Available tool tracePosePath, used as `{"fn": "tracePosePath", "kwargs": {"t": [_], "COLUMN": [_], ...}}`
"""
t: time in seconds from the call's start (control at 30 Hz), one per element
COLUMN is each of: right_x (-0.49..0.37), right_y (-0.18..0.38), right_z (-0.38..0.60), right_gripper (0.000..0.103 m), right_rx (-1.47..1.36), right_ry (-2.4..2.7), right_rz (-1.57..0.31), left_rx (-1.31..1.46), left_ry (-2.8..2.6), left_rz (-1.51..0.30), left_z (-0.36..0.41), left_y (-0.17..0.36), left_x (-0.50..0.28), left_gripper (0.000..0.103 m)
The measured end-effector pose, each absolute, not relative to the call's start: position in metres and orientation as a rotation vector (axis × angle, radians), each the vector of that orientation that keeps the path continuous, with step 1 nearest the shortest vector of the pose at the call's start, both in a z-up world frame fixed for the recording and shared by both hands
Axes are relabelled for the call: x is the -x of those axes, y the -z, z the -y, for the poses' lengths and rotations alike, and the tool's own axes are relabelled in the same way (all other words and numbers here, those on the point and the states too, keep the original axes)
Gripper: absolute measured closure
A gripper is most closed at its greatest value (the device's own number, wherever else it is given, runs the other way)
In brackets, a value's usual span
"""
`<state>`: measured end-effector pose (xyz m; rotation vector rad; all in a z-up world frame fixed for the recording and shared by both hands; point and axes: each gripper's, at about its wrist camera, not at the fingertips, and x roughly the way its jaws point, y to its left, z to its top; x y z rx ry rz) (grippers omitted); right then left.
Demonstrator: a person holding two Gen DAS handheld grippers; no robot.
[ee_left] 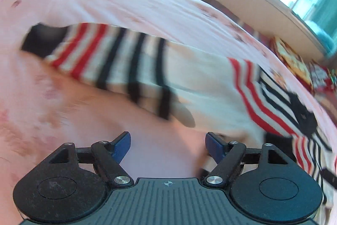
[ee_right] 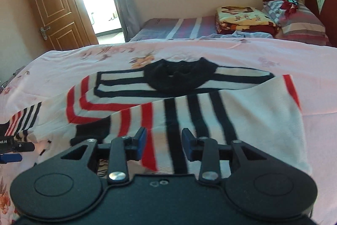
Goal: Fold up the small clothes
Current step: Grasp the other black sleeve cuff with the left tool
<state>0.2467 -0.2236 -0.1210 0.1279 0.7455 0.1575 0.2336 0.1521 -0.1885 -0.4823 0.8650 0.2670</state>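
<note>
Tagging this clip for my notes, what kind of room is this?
Most likely a home bedroom: a bed with a pink floral sheet, a folded blanket, and a wooden door.

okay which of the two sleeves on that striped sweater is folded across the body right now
The sleeve with the black cuff, lying across the sweater just ahead of the right gripper. The other sleeve lies out to the left on the pink bedsheet.
</note>
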Motion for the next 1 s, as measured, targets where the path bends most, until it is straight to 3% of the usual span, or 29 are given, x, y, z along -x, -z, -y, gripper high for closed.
{"fn": "tracePosePath", "kwargs": {"t": [0.23, 0.5, 0.53, 0.6, 0.63, 0.67, 0.83, 1.0], "right_x": [-0.252, -0.268, -0.271, -0.276, -0.279, -0.281, -0.288, -0.290], "right_y": [0.132, 0.138, 0.138, 0.141, 0.143, 0.144, 0.149, 0.166], "right_z": [0.159, 0.120, 0.117, 0.114, 0.112, 0.112, 0.108, 0.105], "right_gripper": [0.065, 0.063, 0.063, 0.063, 0.063, 0.063, 0.063, 0.062], "right_rx": [-0.073, -0.035, -0.030, -0.022, -0.016, -0.013, 0.022, 0.067], "right_ry": [-0.168, -0.117, -0.108, -0.086, -0.076, -0.068, -0.038, -0.037], "right_rz": [-0.782, -0.771, -0.767, -0.770, -0.773, -0.776, -0.776, -0.782], "left_rx": [0.732, 0.844, 0.856, 0.884, 0.921, 0.954, 0.929, 0.743], "left_ry": [-0.337, -0.298, -0.296, -0.313, -0.321, -0.331, -0.307, -0.169], "left_rz": [-0.763, -0.657, -0.644, -0.643, -0.639, -0.635, -0.614, -0.539], "left_z": [-0.253, -0.295, -0.299, -0.307, -0.313, -0.318, -0.315, -0.276], "left_y": [0.207, 0.223, 0.225, 0.231, 0.236, 0.241, 0.236, 0.185], "left_x": [-0.225, -0.259, -0.265, -0.273, -0.274, -0.275, -0.283, -0.304], "left_gripper": [0.026, 0.027, 0.032, 0.071, 0.078, 0.092, 0.096, 0.096]}}
